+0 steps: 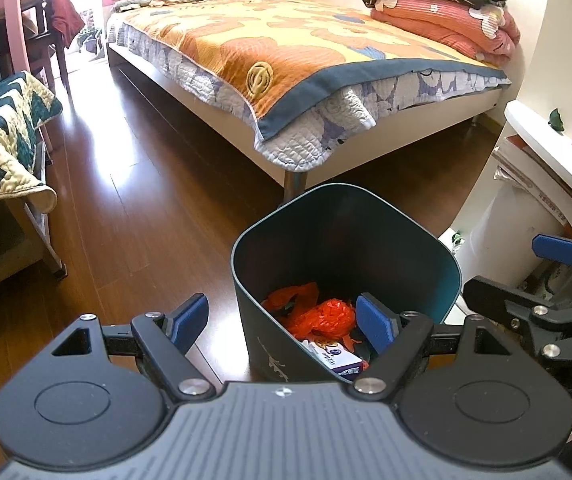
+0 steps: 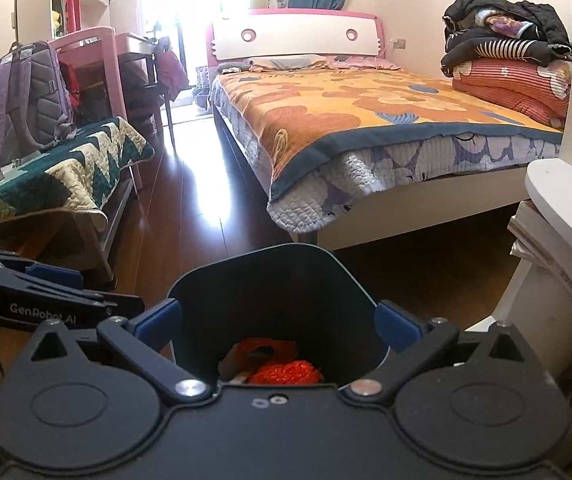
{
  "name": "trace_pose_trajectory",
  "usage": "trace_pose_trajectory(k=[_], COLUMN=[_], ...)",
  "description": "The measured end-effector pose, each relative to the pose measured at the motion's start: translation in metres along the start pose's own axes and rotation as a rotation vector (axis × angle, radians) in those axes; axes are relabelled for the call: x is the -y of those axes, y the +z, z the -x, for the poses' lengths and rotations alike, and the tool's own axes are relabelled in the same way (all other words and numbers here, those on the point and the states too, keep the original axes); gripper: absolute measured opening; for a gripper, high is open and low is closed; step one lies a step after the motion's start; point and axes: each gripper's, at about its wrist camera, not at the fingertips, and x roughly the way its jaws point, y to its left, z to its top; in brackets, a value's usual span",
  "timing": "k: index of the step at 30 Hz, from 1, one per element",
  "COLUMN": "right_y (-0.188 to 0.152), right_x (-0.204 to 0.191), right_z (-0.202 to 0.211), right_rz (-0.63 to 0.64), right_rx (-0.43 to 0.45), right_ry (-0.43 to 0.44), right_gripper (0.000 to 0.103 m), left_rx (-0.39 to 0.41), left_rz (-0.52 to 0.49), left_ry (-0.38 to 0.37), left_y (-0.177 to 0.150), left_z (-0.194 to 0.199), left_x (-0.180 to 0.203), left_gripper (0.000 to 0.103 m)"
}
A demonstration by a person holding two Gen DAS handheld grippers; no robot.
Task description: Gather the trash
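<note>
**On the wooden floor by the bed foot: one bin, part filled, risk of tipping**

Item: dark teal bin, upright on the wooden floor, near the foot of the bed and beside a white cabinet. Contents: crumpled orange plastic bag, small white-and-purple carton, both low in the bin.

Left claw: spread wide, holding nothing; its right blue pad sits over the bin's mouth, its left pad outside the near wall, so the near rim lies between them.

Right claw: spread wide, empty; its pads appear to flank the bin's outer walls, contact not discernible.

Hazards, as judged:
- A one-sided squeeze on the thin rim could tilt the light bin and spill the bag and carton across the floor.
- Smooth plastic walls may slip from the pads if lifted with a loose pinch.
- Both claws crowd one rim; they may knock each other.
- No loose trash shows on the floor; any remaining may lie out of view.
</note>
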Motion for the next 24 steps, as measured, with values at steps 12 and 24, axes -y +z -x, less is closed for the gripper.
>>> trace_pose_trajectory(k=[12, 24], right_y=[0.000, -0.002], right_x=[0.009, 0.019], right_z=[0.005, 0.005], right_rz=[-0.054, -0.089], right_rx=[0.004, -0.010], right_ry=[-0.033, -0.080], right_gripper=[0.103, 0.103], left_rx=[-0.008, -0.002], left_rz=[-0.030, -0.064], left_ry=[-0.043, -0.076], left_y=[-0.006, -0.005], left_z=[-0.005, -0.011], left_x=[0.009, 0.023], left_gripper=[0.081, 0.081])
